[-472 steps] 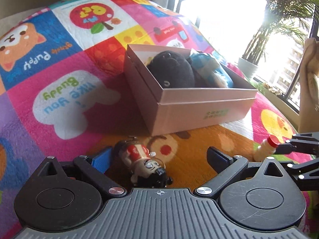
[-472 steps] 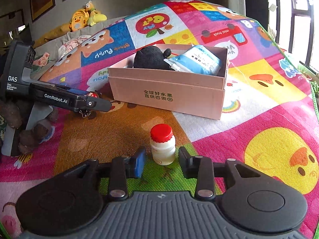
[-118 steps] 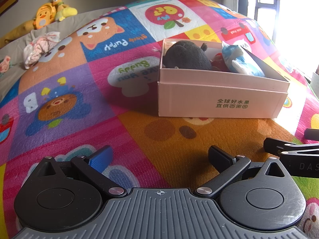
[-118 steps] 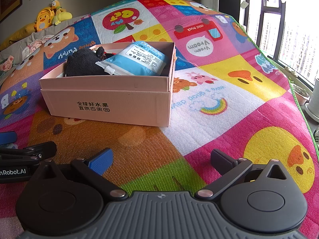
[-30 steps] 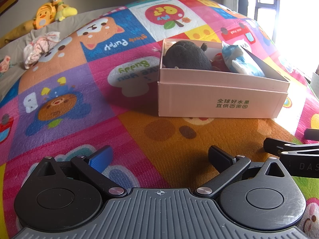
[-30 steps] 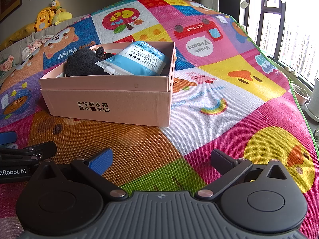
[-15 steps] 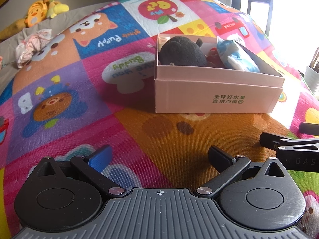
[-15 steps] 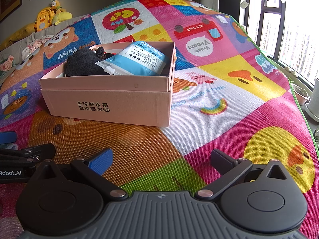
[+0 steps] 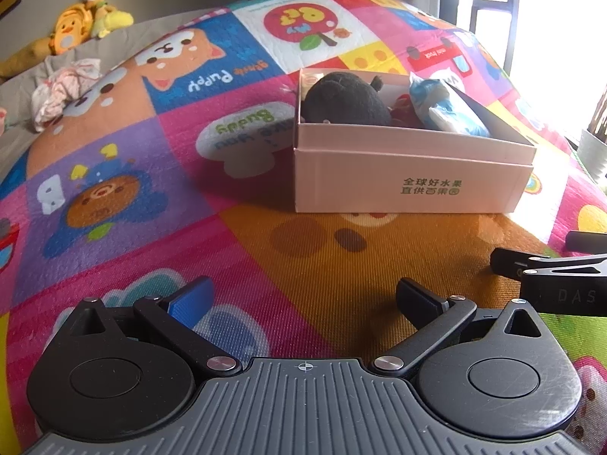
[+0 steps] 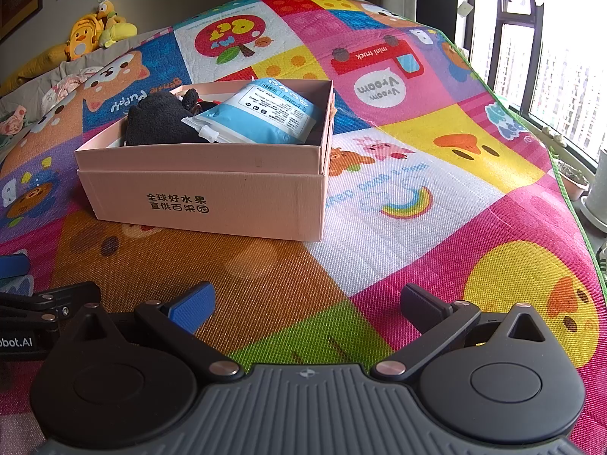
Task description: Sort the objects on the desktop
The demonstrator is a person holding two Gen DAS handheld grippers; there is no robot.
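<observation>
We note the pink box (image 10: 205,189) ahead of both grippers, holding a black plush (image 9: 347,98) and blue pouch (image 10: 261,115) — its label legible only from the right wrist. A red item (image 9: 402,108) between them is hard to identify. Left gripper (image 9: 303,299) and right gripper (image 10: 307,303) — jaws apart, empty.

The pink cardboard box (image 9: 409,174) sits open on the colourful play mat (image 9: 159,174), green printed characters on its near wall. Inside, a black plush toy (image 9: 347,100) fills the left end, rounded and slumped against the wall. Beside it on the right, a light blue pouch (image 10: 261,113) with a white spout leans tilted toward the far right corner, label side up. Between the two, something red (image 9: 402,108) peeks out, mostly hidden, so what it is can't be told. All of it lies within the box's walls.
</observation>
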